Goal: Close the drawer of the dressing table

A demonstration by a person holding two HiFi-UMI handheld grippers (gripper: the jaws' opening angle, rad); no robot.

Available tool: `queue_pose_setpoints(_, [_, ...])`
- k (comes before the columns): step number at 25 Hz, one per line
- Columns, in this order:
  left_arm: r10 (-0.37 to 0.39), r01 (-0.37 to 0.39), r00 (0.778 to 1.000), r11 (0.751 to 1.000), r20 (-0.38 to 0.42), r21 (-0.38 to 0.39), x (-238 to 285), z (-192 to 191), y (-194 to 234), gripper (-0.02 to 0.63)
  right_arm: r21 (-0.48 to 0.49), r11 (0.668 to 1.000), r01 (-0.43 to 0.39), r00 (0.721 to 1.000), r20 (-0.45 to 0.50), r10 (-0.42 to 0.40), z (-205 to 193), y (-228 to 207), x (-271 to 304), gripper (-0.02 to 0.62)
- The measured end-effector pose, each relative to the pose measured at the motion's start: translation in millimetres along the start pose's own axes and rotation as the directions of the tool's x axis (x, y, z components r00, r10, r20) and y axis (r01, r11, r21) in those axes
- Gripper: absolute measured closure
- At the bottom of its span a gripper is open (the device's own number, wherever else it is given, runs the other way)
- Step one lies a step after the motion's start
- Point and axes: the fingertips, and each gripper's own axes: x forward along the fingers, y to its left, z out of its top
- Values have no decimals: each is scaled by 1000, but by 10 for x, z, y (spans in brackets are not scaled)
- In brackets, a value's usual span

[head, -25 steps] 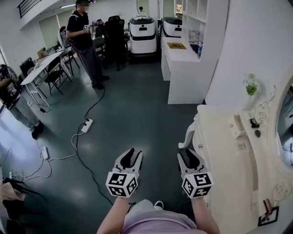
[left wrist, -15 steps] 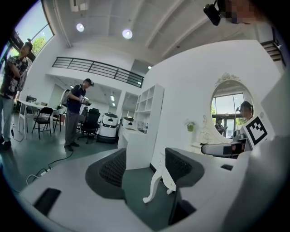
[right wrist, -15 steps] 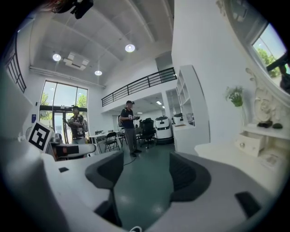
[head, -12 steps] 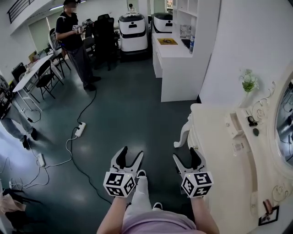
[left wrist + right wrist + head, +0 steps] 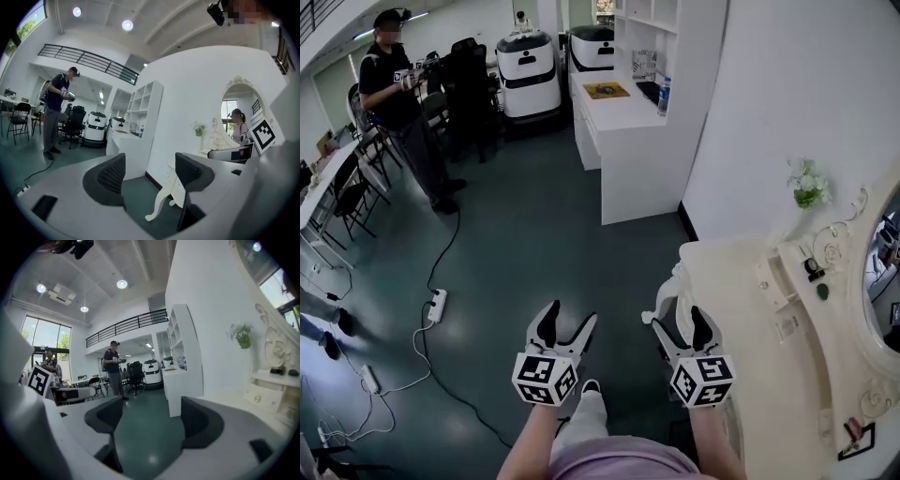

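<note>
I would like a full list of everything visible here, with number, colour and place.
dressing table: one, cream, right side.
mirror: one, cream frame, right edge.
plant: one, green, dressing table's far end.
desk: one, white, far centre.
machines: two, white and black, beyond the desk.
people: two, one in black, far left and left edge.
power strips: two, white, left floor.
left gripper: one, white, bottom centre; jaws have just been opening, empty.
right gripper: one, white, beside dressing table; jaws have just been opening, empty.

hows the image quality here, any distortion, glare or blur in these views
Head view: sharp, evenly lit, lines bowing toward the edges. Left gripper view: heavy fisheye, black corners, ceiling lights blown out. Right gripper view: same fisheye, a light's glare on the floor.
</note>
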Motion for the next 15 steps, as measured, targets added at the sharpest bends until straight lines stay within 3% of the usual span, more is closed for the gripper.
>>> queue_pose_setpoints(7, [-181, 181, 983, 983, -28, 15, 858, 254, 194, 287, 31, 985, 168, 986, 7, -169, 236, -268, 478, 213])
queue_pose_setpoints(15, [-394, 395, 916, 918, -76, 9, 1660, 254, -203, 287, 86, 913, 398, 917, 5, -400, 273, -844, 344, 216])
